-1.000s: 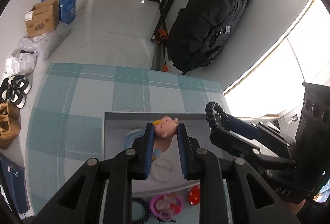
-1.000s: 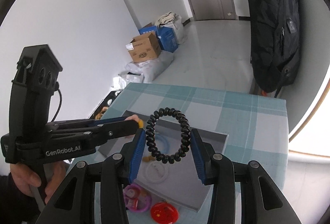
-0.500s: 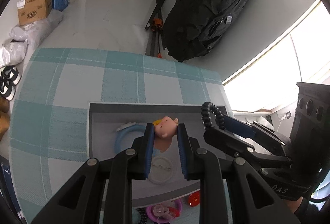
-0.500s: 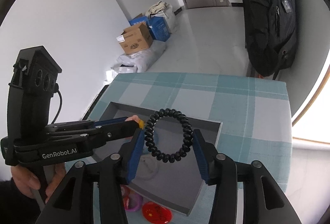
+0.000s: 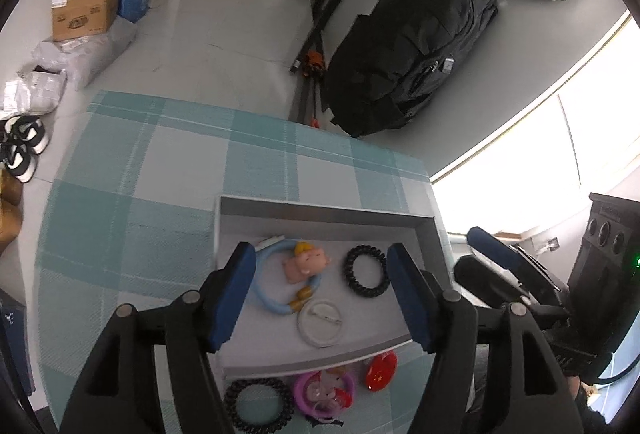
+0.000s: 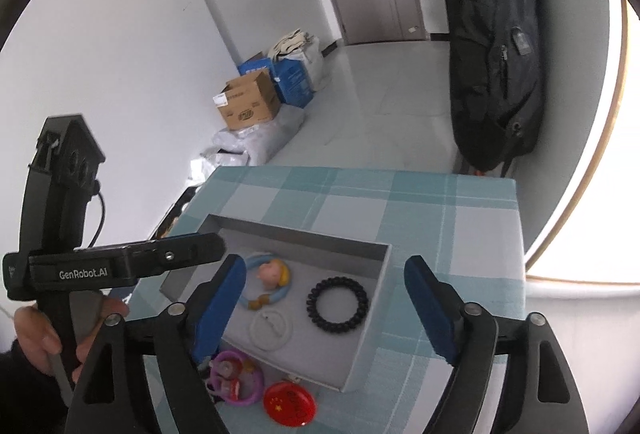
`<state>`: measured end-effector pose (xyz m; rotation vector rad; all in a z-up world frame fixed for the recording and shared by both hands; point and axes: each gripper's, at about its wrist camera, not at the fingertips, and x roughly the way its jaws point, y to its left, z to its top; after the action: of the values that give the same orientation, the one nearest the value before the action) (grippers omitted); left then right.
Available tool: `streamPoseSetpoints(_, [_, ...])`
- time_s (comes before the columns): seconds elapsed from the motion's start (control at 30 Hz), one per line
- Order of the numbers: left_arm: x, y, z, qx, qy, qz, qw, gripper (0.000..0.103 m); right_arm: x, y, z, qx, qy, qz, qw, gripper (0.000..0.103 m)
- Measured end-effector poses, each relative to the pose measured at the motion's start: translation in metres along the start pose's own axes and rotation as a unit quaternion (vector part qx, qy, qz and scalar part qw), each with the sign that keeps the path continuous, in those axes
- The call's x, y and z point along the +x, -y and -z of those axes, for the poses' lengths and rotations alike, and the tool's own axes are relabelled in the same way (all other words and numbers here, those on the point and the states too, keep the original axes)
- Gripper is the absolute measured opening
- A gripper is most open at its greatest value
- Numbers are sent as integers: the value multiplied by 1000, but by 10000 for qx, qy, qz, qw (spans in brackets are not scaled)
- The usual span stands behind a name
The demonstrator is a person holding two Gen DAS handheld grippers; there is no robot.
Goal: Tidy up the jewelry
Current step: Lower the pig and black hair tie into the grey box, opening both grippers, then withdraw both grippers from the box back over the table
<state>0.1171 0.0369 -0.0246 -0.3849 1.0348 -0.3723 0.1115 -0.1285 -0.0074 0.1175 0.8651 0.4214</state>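
Both my left tongs [image 5: 320,298] and right tongs [image 6: 326,308] have just been opening, empty over the tray [image 5: 320,212], so next I grab the purple ring [image 5: 324,392].

A black backpack [image 5: 412,46] leans against the wall, with cardboard box [image 5: 84,10] and sandals [image 5: 22,146] across the floor.

Black left gripper [image 5: 322,290] and right gripper [image 6: 324,308], blue-padded jaws, silver screws.
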Motion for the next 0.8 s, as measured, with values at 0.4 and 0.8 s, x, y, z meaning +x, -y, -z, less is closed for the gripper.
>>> streamPoseSetpoints(0.4, [-27,27,27,499,461,-654,9955,63,-20,-7,13,129,283,-173,9994,100])
streamPoseSetpoints(0.8, [-42,18,60,433,436,-1036,9927,64,-33,-18,32,-176,242,-105,9995,103])
